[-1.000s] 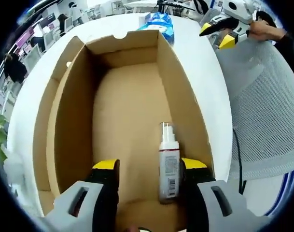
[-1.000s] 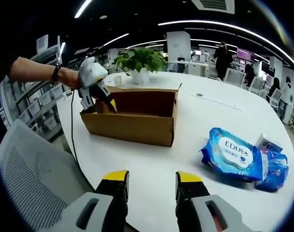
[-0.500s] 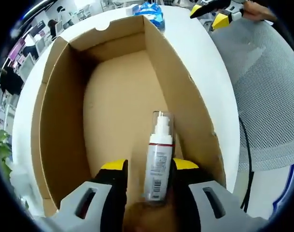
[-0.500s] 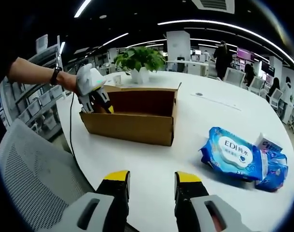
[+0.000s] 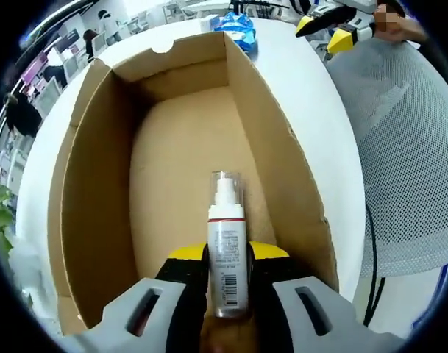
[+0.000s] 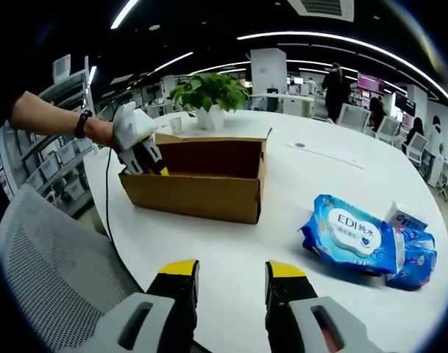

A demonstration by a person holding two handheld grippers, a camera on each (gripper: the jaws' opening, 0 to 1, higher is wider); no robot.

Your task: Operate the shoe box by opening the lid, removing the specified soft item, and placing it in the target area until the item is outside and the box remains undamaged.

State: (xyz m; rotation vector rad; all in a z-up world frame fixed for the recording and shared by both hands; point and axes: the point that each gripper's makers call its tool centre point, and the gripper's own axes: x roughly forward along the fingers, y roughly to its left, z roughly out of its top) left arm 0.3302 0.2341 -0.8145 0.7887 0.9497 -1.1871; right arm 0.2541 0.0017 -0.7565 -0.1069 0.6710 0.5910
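My left gripper (image 5: 228,259) pinches the bottle (image 5: 226,254) low in the frame, inside the open box (image 5: 98,191), ready to lift it clear of the walls. My right gripper (image 6: 226,270) waits spread over the table (image 6: 334,169); the wipes (image 6: 354,237) at right read "EDI".

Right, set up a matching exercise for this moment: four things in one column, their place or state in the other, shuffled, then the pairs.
Things:
1. spray bottle
2. right gripper
3. blue wipes pack
4. potted plant

Places or states:
A. lying on the white table, right of the cardboard box
B. jaws apart, holding nothing, over the table's near edge
C. standing behind the box
D. lying inside the box, between the left gripper's jaws

Pairs: 1-D, 2-B, 3-A, 4-C
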